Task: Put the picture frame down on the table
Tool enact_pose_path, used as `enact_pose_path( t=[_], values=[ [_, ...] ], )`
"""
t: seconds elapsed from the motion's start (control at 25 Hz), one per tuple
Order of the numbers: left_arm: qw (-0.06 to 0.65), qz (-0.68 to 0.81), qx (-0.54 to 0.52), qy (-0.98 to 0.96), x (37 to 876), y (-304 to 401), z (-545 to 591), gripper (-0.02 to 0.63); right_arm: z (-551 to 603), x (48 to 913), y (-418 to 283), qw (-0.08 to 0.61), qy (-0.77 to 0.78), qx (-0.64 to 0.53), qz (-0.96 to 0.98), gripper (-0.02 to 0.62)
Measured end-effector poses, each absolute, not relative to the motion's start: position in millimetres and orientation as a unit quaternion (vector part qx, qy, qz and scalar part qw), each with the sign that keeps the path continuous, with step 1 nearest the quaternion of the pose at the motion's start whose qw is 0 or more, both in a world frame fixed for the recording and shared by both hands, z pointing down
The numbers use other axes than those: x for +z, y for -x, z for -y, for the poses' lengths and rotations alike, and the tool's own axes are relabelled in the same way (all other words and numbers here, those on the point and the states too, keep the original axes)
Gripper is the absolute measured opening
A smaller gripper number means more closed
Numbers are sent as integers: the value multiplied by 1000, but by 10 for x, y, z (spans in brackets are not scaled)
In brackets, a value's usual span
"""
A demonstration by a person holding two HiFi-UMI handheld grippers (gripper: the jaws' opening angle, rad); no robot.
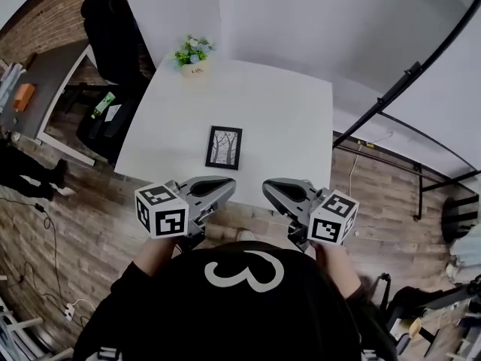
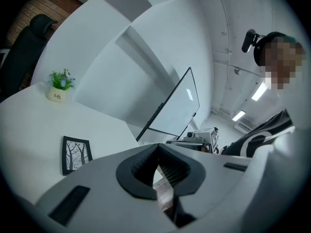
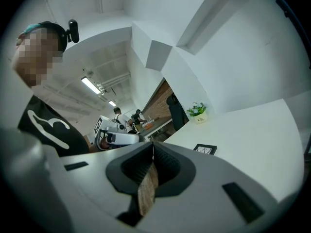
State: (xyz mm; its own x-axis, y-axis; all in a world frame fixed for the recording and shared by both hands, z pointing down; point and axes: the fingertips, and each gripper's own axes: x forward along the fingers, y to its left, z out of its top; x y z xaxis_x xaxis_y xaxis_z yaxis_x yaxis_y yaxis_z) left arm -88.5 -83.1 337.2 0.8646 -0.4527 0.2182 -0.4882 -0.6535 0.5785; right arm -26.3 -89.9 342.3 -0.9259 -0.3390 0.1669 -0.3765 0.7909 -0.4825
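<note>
Picture frame [image 1: 224, 147] flat on counter [image 1: 285, 126] (task apparently complete); left hand-held gripper [image 1: 225, 186], right hand-held gripper [image 1: 270, 190] both closed, empty, held clear.

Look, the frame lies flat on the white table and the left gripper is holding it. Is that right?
Not quite. The frame does lie flat on the white table, but the left gripper isn't holding it. Its jaws are shut on nothing, back from the table's near edge. The left gripper view shows this.
</note>
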Motion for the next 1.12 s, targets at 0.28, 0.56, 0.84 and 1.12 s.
enact_pose_path(
  t=[0.28, 0.56, 0.84, 1.12],
  values=[
    [292, 227, 31, -929, 3124, 1016, 530, 15, 574, 3224, 466, 37, -205, 236, 949, 23],
    [296, 227, 12, -928, 3101, 1231, 316, 15, 291, 3233, 620, 48, -227, 238, 943, 23],
    [278, 225, 9, -934, 3151, 1391, 159, 15, 129, 3264, 754, 64, -238, 230, 942, 23],
    [269, 220, 4, -938, 3103, 1486, -55, 15, -53, 3202, 854, 60, -247, 219, 942, 23]
  ],
)
